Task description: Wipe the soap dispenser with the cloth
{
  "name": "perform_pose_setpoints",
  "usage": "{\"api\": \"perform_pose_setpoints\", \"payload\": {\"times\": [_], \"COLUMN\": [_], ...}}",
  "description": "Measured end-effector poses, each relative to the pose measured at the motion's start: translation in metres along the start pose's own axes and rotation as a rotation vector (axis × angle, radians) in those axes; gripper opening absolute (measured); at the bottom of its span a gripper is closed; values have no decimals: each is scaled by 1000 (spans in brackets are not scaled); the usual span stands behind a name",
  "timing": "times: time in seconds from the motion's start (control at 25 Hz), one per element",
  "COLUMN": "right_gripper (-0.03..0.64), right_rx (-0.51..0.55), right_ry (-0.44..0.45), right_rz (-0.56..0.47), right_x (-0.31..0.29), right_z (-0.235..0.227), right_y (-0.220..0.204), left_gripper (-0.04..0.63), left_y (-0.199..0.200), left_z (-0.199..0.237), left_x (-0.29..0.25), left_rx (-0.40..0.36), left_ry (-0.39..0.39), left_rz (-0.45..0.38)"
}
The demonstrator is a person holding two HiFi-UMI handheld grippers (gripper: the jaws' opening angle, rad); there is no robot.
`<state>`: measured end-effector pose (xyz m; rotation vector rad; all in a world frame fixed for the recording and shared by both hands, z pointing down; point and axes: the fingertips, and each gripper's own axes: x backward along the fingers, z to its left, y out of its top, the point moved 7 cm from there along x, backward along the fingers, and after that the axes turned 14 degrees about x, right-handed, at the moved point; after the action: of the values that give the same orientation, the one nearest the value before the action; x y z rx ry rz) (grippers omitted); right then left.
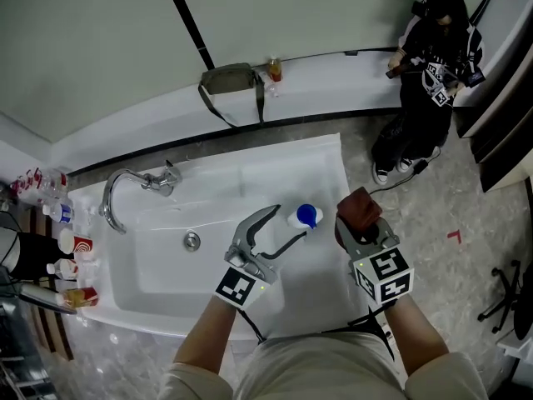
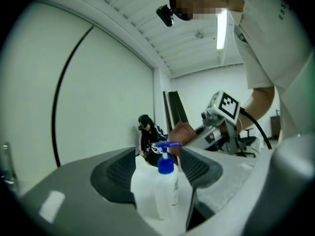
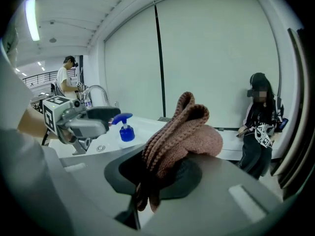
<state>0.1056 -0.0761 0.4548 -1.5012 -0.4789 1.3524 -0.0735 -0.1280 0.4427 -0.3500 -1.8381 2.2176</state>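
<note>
Two claws: left claw (image 1: 290,222) gapes around the soap dispenser (image 1: 306,216), likely to steady it; right claw (image 1: 362,222) clamps the knitted cloth (image 3: 182,136) for wiping.

Head cam steep down on sink (image 1: 162,267), L/R cams low, sharing dispenser (image 2: 165,183)

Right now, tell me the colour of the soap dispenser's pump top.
The pump top is blue, clearest in the left gripper view.
</note>
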Motion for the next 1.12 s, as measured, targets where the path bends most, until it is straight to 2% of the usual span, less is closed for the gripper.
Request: {"api": "perform_pose_setpoints", "payload": {"times": [0.04, 0.12, 0.24, 0.28, 0.4, 0.56, 0.64, 0.72, 0.84, 1.0, 1.12], "right_gripper": [80, 80, 80, 80, 80, 80, 80, 80, 80, 80, 80], "right_rx": [-3, -8, -19, -28, -46, -18, -14, -6, 12, 32, 58], "right_ry": [-12, -37, -70, -80, -101, -91, -80, -68, -50, -7, 2], "right_rz": [-5, -12, -15, -13, -18, -49, -61, -81, -121, -160, -182], "right_x": [5, 16, 30, 35, 54, 78, 97, 120, 160, 219, 262], "right_z": [1, 4, 10, 15, 30, 50, 63, 77, 101, 135, 154], "right_y": [3, 7, 9, 8, 6, 5, 1, -4, -13, -32, -45], "left_gripper": [265, 250, 36, 0, 0, 0, 0, 0, 0, 0, 0], "left_y": [11, 25, 29, 26, 22, 38, 44, 48, 50, 47, 40], "left_z": [-1, -3, -16, -23, -39, -66, -90, -121, -175, -252, -303], "left_x": [13, 34, 51, 57, 71, 85, 93, 99, 112, 138, 158], "left_rx": [39, 59, 84, 105, 149, 151, 169, 185, 159, 117, 118], "left_ry": [72, 213, 369, 394, 439, 489, 489, 468, 458, 497, 526], "left_rz": [-43, -74, -57, -48, -24, -38, -31, -35, -45, -73, -96]}}
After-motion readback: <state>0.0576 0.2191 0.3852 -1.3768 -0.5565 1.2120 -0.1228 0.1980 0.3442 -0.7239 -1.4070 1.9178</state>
